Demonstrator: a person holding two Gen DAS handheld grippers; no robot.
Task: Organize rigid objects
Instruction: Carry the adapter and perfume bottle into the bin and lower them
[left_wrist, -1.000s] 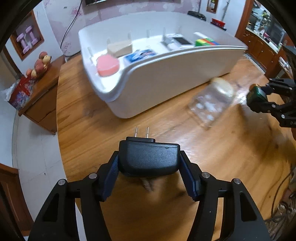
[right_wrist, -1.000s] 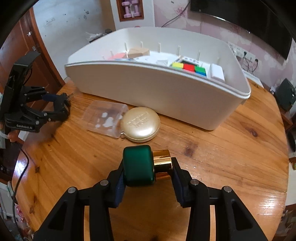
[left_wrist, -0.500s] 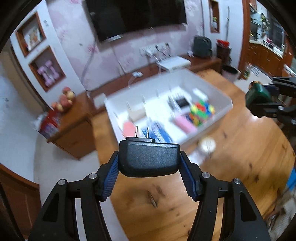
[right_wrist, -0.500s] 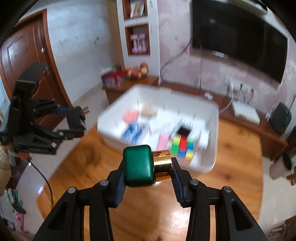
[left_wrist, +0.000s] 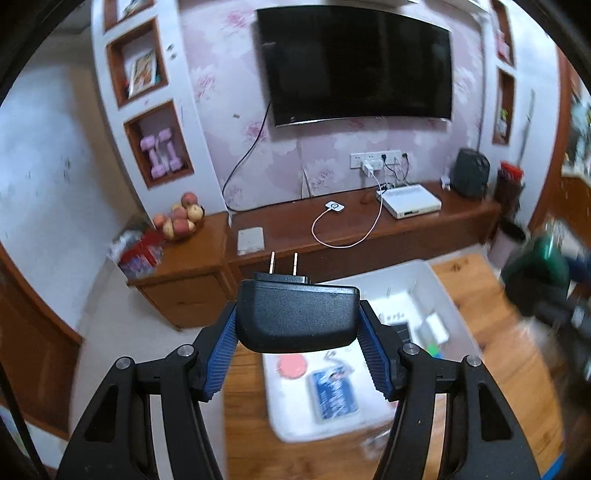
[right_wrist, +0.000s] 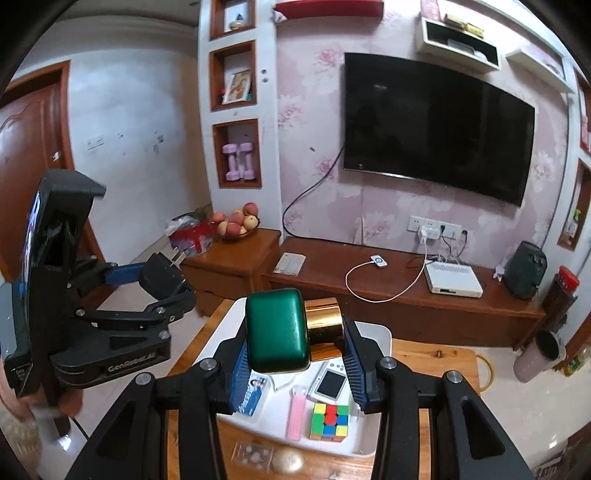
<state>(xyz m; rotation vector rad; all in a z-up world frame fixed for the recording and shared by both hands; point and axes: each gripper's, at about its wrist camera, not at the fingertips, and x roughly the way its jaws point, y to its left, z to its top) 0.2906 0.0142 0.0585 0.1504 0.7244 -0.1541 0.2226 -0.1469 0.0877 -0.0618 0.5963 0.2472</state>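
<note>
Black two-pronged plastic power adapter (left_wrist: 297, 315) clamped in left claw (left_wrist: 297, 332); green-capped gold bottle (right_wrist: 291, 330) clamped in right claw (right_wrist: 293, 354). White divided plastic bin (right_wrist: 382, 334) below, ahead. Carrying step, likely; next: lowering into free compartments.

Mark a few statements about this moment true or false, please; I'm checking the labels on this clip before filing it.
1. The left hand-held gripper is shut on a black plug adapter, prongs pointing away from the camera. True.
2. The right hand-held gripper is open with nothing in it. False: it is shut on a green bottle with a gold collar.
3. The Rubik's cube lies inside the white bin. True.
4. The Rubik's cube sits on the wooden TV bench. False: it is in the bin.
5. The round gold case lies on the table outside the bin. True.
</note>
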